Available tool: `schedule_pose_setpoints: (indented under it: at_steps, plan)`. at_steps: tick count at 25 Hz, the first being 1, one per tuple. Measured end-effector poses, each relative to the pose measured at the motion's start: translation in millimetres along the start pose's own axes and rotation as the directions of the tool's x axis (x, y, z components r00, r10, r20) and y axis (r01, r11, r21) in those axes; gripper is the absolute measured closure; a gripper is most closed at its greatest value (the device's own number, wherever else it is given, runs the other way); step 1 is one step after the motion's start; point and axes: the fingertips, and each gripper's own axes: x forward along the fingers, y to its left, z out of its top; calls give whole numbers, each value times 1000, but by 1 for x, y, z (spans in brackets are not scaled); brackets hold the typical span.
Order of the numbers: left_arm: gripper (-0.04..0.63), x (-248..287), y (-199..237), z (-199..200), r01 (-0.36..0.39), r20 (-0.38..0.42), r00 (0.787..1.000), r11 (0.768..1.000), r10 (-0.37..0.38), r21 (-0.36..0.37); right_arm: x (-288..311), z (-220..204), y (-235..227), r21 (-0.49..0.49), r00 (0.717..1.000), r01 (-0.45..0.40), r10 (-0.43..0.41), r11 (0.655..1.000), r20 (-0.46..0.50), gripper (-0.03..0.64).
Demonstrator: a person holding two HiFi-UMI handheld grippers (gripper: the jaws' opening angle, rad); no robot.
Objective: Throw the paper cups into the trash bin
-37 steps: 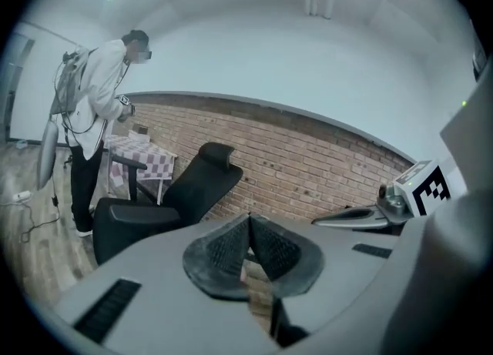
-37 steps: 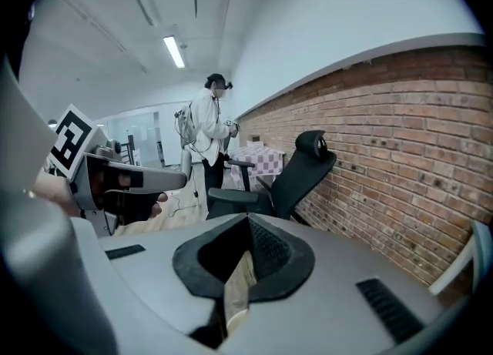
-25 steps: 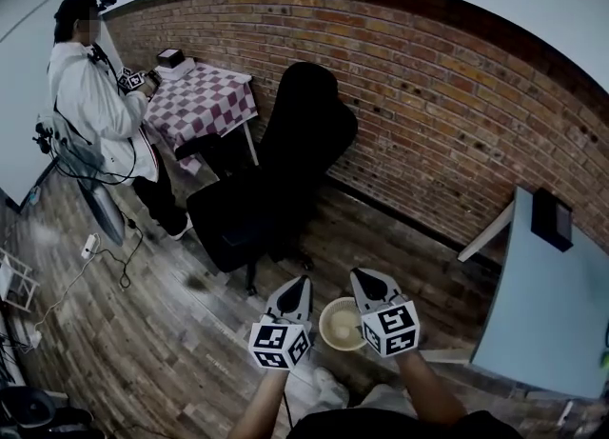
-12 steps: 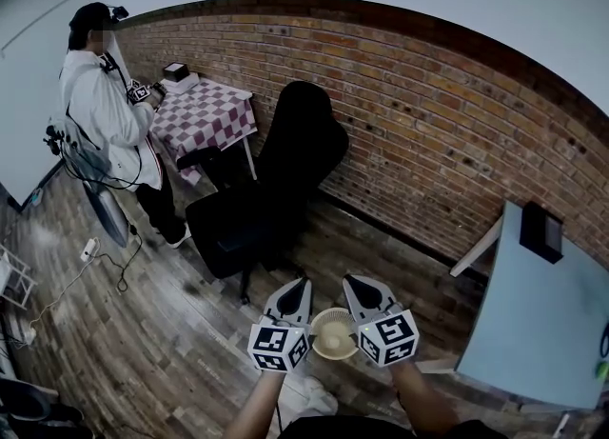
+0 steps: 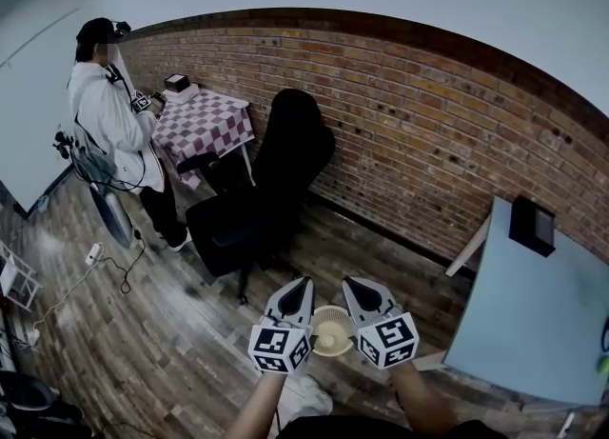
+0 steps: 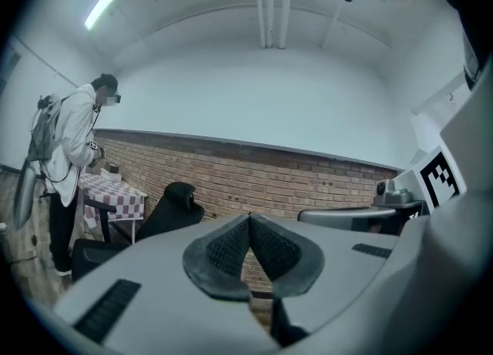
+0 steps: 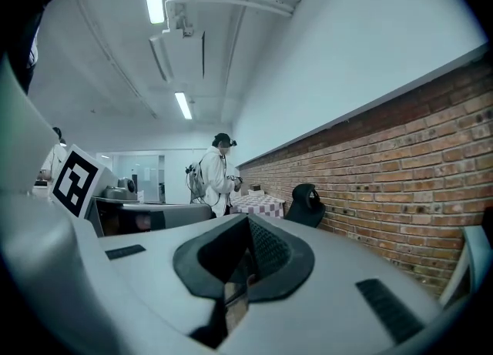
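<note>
- Left gripper (image 5: 298, 285): fingers (image 6: 223, 252) together at the tips, nothing between them; right gripper (image 5: 352, 285): fingers (image 7: 271, 252) likewise closed.
- Paper cup (image 5: 332, 331) sits mouth up between the two gripper bodies; contact cannot be told.
- Against a second ago: cup and grippers keep the same arrangement; more white wall shows above the brick wall (image 5: 428, 132).
- Grey surface (image 5: 533, 323) at right carries a black box (image 5: 531, 225); black chair (image 5: 266, 189) on the wood floor (image 5: 143, 332); person (image 5: 109, 123) at the checkered surface (image 5: 205, 123).

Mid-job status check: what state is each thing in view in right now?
Left gripper: jaws shut.
Right gripper: jaws shut.
Paper cup: upright, mouth up, off the floor between the two grippers.
Office chair: unoccupied.
Person: standing at the checked table.
</note>
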Motion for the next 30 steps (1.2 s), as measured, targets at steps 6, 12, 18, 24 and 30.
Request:
schedule_pose_setpoints:
  at_steps: [6,12,18,24,30]
  plan:
    - [592,-18,-46,-1,2,11,1000,1000,-2,9,-46,-1,3,4,1000,-19,19,1000,10,614]
    - [592,-39,-88,5,-6,34,999,1000,5,28,-91,4,8,-8,999,-40,40,999,27,614]
    - [592,-61,-130,2,-1,48,999,1000,0,18,-133,5,13,-23,998,-51,51,998,30,614]
    - [592,-85,-166,0,3,55,998,999,-5,33,-170,9,23,-32,997,-58,60,998,47,614]
    - [592,-104,-197,5,10,63,998,998,-14,60,-202,15,30,-40,995,-64,66,997,71,614]
